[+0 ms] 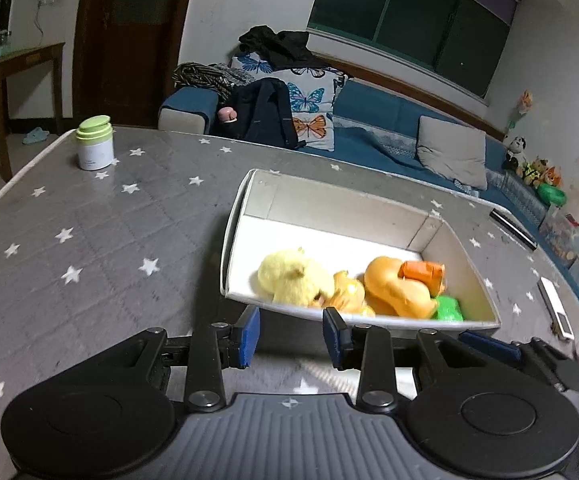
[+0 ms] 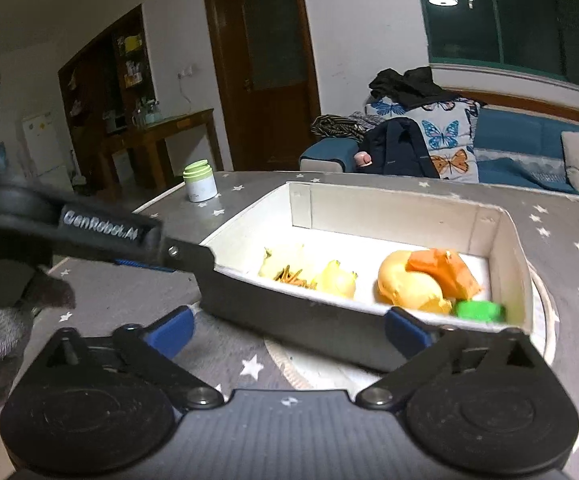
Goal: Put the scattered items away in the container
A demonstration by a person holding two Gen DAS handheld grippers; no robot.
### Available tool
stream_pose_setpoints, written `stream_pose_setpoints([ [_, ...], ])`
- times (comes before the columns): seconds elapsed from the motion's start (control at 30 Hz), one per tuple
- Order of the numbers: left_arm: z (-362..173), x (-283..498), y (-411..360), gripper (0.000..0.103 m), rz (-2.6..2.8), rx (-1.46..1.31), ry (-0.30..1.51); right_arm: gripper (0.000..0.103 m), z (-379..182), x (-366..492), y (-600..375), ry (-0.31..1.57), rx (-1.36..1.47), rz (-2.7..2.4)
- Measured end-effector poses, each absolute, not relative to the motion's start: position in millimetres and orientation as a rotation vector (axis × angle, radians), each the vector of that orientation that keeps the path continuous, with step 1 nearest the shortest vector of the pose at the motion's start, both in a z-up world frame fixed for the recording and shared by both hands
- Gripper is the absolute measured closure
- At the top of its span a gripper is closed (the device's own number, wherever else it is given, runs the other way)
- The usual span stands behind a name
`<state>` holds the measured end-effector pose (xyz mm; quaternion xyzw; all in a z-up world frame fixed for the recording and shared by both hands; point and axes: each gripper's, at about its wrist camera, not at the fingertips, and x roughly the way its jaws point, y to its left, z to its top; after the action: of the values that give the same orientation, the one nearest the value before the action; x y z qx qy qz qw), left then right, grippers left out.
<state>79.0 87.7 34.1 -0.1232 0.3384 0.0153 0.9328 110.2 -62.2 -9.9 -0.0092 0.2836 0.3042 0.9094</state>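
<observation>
A white cardboard box [image 1: 329, 204] [image 2: 393, 208] stands on the grey star-patterned table. Inside lie a yellow plush chick [image 1: 289, 278] [image 2: 281, 266], a small yellow-orange toy [image 1: 347, 292] [image 2: 339, 280], an orange rubber duck [image 1: 397, 290] [image 2: 409, 286], an orange toy [image 1: 423, 274] [image 2: 443, 268] and a green item [image 1: 449, 308] [image 2: 477, 311]. My left gripper [image 1: 291, 334] is open and empty just before the box's near wall. My right gripper [image 2: 289, 330] is open wide and empty at the box's near wall. The left gripper's arm [image 2: 101, 236] shows at the left of the right wrist view.
A white jar with a green lid [image 1: 94, 143] [image 2: 200, 181] stands at the table's far left corner. A white remote [image 1: 555, 308] and a dark bar [image 1: 513, 229] lie at the right edge. A blue sofa [image 1: 389, 120] with cushions is behind the table.
</observation>
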Motion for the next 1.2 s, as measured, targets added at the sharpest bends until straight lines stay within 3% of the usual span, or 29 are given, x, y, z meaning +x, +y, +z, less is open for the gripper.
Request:
stream_pose_setpoints([
  [1.2,-2,20,40,0.065,0.100,-0.104,0.700,0.000,-39,65,-88,0.696,-0.033,0.456],
])
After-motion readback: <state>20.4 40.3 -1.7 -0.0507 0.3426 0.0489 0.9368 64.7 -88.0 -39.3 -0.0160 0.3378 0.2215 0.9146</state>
